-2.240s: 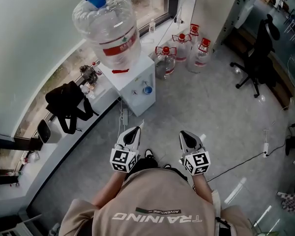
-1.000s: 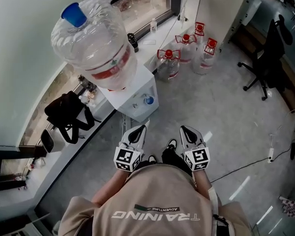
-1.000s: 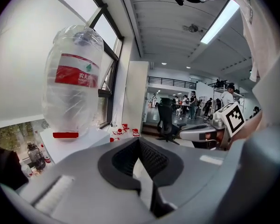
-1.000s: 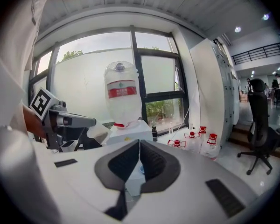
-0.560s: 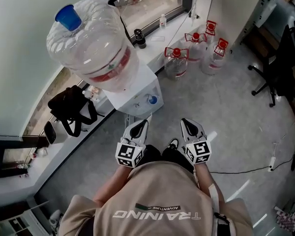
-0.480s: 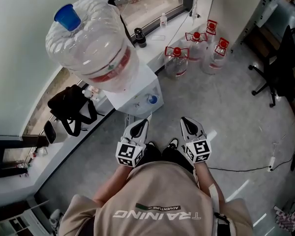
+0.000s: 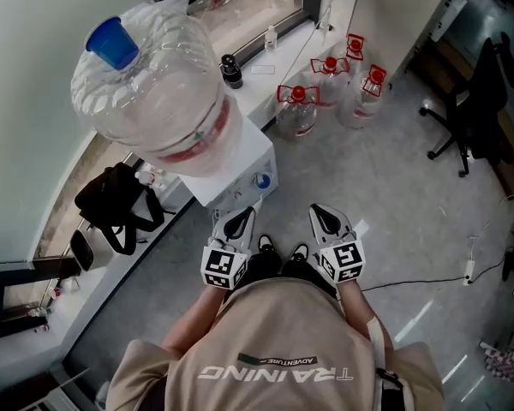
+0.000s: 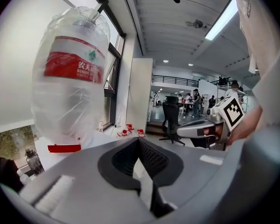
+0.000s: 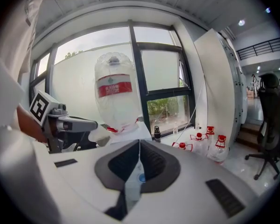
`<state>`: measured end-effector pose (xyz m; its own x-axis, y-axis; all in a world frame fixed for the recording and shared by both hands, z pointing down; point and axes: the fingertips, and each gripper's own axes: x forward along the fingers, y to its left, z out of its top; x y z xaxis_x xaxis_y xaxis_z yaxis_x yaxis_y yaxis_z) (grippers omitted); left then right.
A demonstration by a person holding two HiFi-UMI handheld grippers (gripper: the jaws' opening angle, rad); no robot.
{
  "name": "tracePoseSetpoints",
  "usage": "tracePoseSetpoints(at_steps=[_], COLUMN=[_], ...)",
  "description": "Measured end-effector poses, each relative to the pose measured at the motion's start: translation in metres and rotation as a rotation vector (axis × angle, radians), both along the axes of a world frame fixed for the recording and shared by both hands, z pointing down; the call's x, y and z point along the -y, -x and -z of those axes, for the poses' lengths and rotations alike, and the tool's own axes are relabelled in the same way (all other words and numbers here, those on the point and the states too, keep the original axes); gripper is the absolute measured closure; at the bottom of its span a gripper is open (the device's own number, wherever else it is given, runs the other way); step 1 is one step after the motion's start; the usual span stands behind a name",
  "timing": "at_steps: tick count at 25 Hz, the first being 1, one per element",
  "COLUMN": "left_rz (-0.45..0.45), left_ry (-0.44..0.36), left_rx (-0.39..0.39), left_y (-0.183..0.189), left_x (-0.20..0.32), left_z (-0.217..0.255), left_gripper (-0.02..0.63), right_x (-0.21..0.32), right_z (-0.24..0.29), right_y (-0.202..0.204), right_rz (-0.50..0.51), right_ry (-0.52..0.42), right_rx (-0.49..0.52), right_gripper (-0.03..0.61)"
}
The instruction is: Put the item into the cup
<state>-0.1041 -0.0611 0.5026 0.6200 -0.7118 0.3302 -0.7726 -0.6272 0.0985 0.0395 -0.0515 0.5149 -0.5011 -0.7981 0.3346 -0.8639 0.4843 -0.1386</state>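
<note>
A grey office floor (image 7: 403,187) ran beside a window ledge (image 7: 270,62), with a black bag (image 7: 111,204) at the left and a white water dispenser (image 7: 240,165) carrying a large clear bottle (image 7: 154,92). Just in front of the dispenser, the left gripper (image 7: 242,215) and the right gripper (image 7: 319,212) sat side by side, each with its jaws pressed together on nothing. Further right stood red-capped water jugs (image 7: 296,110) and a black office chair (image 7: 475,101); neither the cup nor the item could be made out.
</note>
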Motion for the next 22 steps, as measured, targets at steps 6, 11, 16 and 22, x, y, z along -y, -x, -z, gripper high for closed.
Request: tracePoseSetpoints(at_steps=[6, 11, 16, 22], left_rz=[-0.045, -0.04, -0.036, -0.031], left_ry=[-0.018, -0.013, 0.009, 0.035], left_rx=[-0.019, -0.011, 0.015, 0.063], left_y=[0.007, 0.002, -0.008, -0.019], left_x=[0.016, 0.019, 0.018, 0.014], left_z=[-0.007, -0.018, -0.022, -0.04], left_gripper=[0.606, 0.606, 0.606, 0.606], right_x=[0.001, -0.003, -0.003, 0.008], right_z=[-0.005, -0.002, -0.018, -0.047], right_y=[0.01, 0.003, 0.003, 0.006], right_rz=[-0.056, -0.117, -0.067, 0.021], right_ry=[-0.006, -0.027, 0.015, 0.022], right_rx=[-0.049, -0.059, -0.028, -0.028], right_gripper=[0.566, 0.566, 0.566, 0.566])
